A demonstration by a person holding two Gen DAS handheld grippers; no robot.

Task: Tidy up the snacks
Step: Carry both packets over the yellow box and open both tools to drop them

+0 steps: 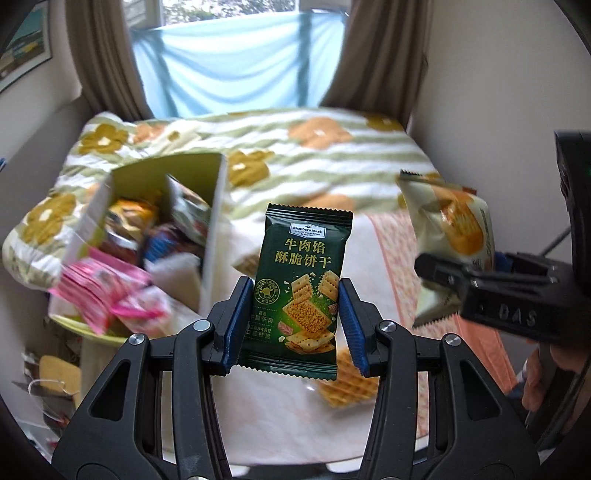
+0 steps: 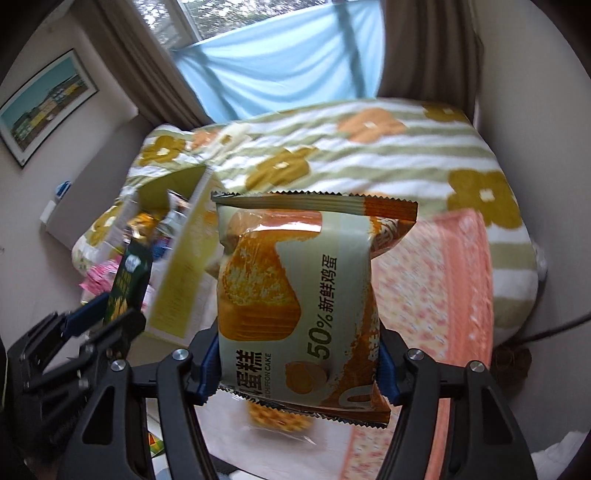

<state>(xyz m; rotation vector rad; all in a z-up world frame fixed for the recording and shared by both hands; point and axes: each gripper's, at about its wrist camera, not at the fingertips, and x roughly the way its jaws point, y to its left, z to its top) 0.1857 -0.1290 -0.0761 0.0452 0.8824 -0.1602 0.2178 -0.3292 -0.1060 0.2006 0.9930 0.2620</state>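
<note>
Left wrist view: box (image 1: 216, 236) already pretty full, left tongs (image 1: 297, 321) clamped on crackers (image 1: 303, 288), right tongs (image 2: 297, 363) on cake (image 2: 295, 295), waffles (image 1: 345, 384) still left.

Both wrist views face the bed (image 1: 332, 155) — sharing the window (image 2: 258, 22).

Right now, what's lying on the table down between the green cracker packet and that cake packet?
In the left wrist view, a clear-wrapped waffle lies on the white table, below and between the green cracker packet and the cake packet.
</note>
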